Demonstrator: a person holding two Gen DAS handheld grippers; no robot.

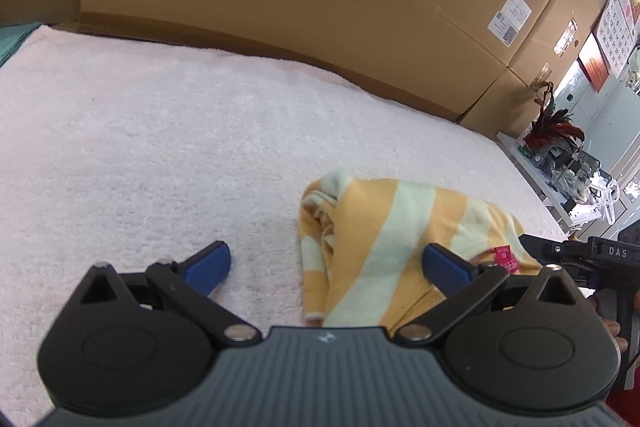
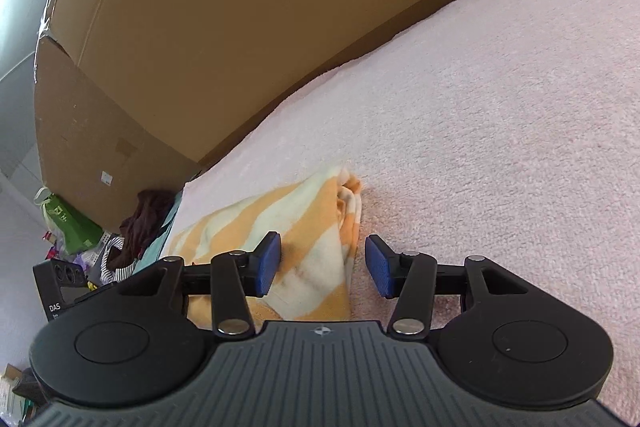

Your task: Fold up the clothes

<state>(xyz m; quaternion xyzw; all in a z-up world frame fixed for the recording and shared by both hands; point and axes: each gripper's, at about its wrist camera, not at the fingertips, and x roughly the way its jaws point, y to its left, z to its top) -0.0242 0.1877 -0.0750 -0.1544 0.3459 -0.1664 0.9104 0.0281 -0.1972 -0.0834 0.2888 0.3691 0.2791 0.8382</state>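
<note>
The pink fleece blanket (image 1: pixel 160 131) covers the work surface; its pile can catch a low fingertip and rise with the cloth. The striped garment (image 1: pixel 380 239) lies on it in a bunched, partly folded heap, near the front edge. Risk: a pinch there may take several layers and drag the whole bundle askew. The left gripper (image 1: pixel 326 267) stands spread wide, holding nothing. The right gripper (image 2: pixel 322 265) stands half spread above the garment's edge, pads clear of cloth.
</note>
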